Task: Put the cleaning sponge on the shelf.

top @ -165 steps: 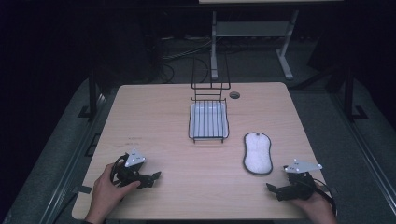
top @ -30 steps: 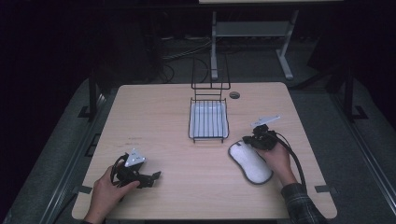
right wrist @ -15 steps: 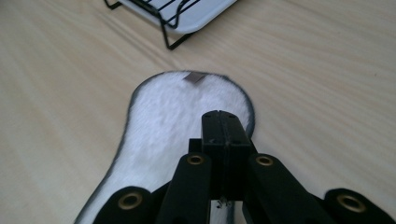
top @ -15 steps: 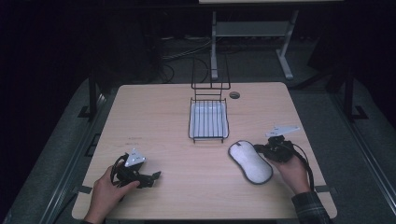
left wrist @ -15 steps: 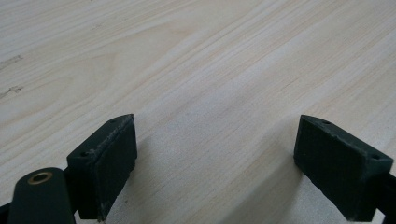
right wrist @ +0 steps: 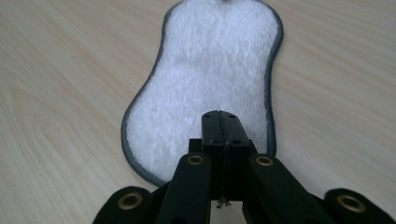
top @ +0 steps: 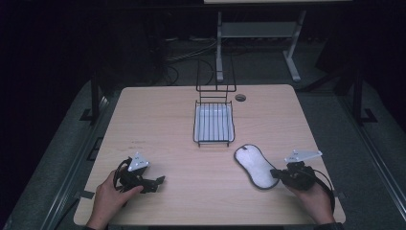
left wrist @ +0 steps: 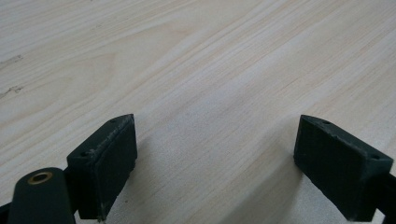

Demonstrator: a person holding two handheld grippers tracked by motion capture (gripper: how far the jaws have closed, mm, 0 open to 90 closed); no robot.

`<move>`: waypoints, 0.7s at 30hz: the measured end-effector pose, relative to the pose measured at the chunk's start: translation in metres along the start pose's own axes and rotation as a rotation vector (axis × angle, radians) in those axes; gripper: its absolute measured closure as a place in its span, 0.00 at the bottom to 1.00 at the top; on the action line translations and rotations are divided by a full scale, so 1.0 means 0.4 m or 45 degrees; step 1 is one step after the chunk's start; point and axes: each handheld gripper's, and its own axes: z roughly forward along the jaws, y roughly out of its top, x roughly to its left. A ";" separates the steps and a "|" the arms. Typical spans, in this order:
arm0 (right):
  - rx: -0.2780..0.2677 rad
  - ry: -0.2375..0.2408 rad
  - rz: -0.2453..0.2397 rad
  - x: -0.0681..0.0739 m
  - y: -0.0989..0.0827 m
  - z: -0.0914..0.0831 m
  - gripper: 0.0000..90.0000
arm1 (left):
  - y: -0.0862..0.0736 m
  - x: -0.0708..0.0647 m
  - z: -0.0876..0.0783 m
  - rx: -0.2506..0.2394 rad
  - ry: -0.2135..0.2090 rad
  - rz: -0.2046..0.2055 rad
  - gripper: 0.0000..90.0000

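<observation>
A white, fluffy peanut-shaped pad [top: 255, 166] with a thin grey bound rim lies flat on the pale wood-grain table [top: 158, 120], toward its right front, just in front of a black wire rack [top: 214, 123]. The right gripper [top: 276, 174] sits at the pad's near end, its black jaws clenched flat together over the pile; whether they pinch any fabric cannot be told. The left gripper [top: 158, 181] rests on bare wood at the left front, released, jaws wide apart, with open tabletop around it.
</observation>
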 end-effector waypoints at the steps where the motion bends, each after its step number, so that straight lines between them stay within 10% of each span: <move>1: 0.010 0.005 0.008 0.001 -0.005 0.001 1.00 | 0.000 0.000 0.000 0.001 0.000 0.000 0.14; 21: 0.037 -0.089 0.028 -0.075 0.000 -0.009 1.00 | 0.000 0.000 0.000 0.000 0.000 -0.001 0.14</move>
